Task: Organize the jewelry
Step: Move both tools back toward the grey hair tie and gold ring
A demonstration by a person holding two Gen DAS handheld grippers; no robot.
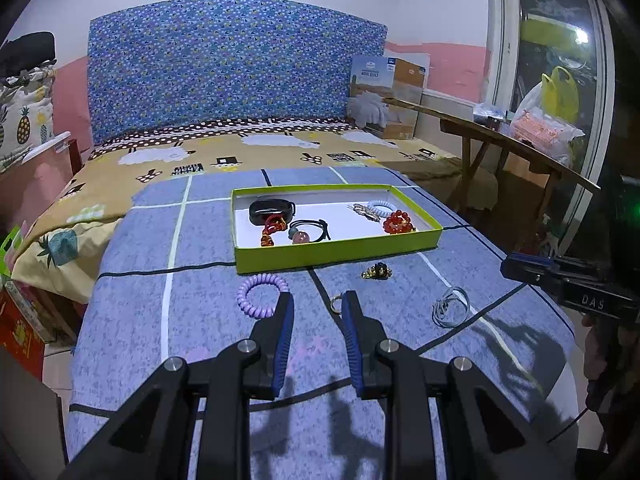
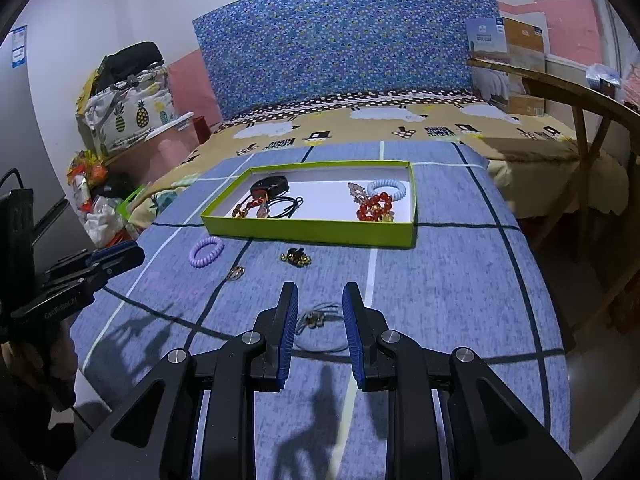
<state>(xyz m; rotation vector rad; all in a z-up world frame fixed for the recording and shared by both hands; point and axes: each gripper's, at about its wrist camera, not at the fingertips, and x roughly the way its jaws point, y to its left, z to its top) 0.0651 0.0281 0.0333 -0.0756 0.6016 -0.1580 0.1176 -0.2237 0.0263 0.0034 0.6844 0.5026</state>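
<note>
Four loose pieces lie on the blue checked blanket [image 1: 200,236] in front of the green tray [image 1: 336,250]: a purple coil bracelet [image 1: 262,295], a small gold ring [image 1: 337,303], a black-and-gold trinket [image 1: 376,271] and a thin grey cord [image 1: 451,307]. More jewelry, among it a red bead bracelet [image 1: 397,222], sits inside the tray. Both the left gripper [image 1: 318,300] and the right gripper [image 2: 320,294] hover with jaws parted and nothing between the pads, the right one above the grey cord.
</note>
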